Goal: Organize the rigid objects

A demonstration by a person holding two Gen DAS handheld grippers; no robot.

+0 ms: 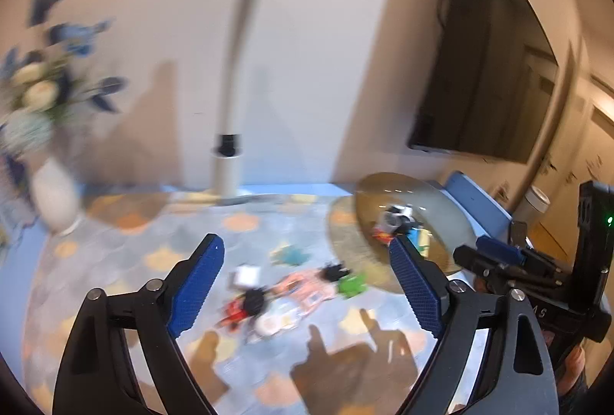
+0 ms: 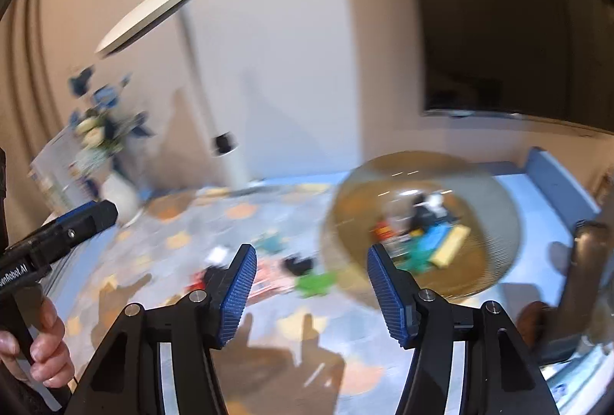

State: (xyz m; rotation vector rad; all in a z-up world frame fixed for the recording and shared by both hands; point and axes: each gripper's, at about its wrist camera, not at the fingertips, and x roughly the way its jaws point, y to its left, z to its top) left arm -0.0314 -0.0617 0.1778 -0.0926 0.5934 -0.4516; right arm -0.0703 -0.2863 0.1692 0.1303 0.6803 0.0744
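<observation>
Left tool (image 1: 307,284) spread wide, nothing between its blue pads; right tool (image 2: 311,290) parted too, empty. Small toys (image 1: 284,292) lie scattered on the patterned bench (image 1: 115,261) dead ahead, blurred. At two o'clock, the amber glass bowl (image 2: 479,185) holds more pieces.

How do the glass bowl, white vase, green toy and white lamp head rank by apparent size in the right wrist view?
1. glass bowl
2. white lamp head
3. white vase
4. green toy

Bowl sits nearest the camera, so its lead over the farther lamp head is unsure.
</observation>
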